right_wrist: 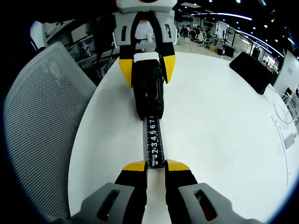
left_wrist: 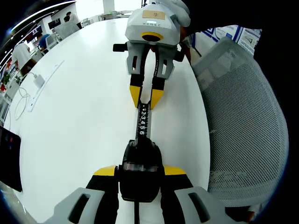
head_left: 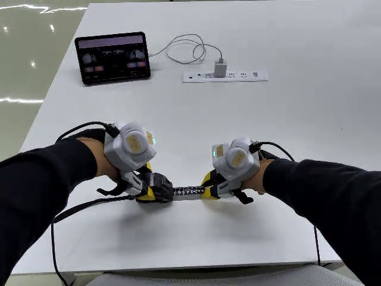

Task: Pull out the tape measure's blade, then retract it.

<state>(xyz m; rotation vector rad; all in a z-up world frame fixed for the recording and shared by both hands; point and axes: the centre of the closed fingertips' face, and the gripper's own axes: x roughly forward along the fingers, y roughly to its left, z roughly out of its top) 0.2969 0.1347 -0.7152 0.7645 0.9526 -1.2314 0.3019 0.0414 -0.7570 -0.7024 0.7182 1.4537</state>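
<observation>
1. The tape measure [head_left: 159,187] lies on the white counter [head_left: 286,119], close to the person's edge. Its dark case sits low on the surface.
2. The blade [right_wrist: 153,142] is drawn a short way out of the tape measure. It is black with white numerals, and in the right gripper view they read from 1 up to about 8. The strip runs straight and just above the counter.
3. The left gripper [left_wrist: 140,171] has its yellow-tipped jaws closed around the tape measure's case, one on either flank.
4. The right gripper [right_wrist: 155,166] faces the tape measure from the far end of the blade. Its jaws stand narrow and pinch the blade's free end between their yellow tips.
5. The two grippers point at each other along the blade, with the tape measure between them. A black-sleeved arm leads back from each one.
6. Across the counter from the tape measure, well apart from it, stands a dark tablet [head_left: 112,57] with its screen lit.
7. Also well beyond the tape measure, to the tablet's side, lies a white power strip [head_left: 225,75] with a charger [head_left: 220,68] plugged in. A pale cable [head_left: 184,50] loops from the charger toward the tablet.
8. On the person's side of the tape measure, past the counter's edge, is a grey mesh chair [left_wrist: 243,126].
</observation>
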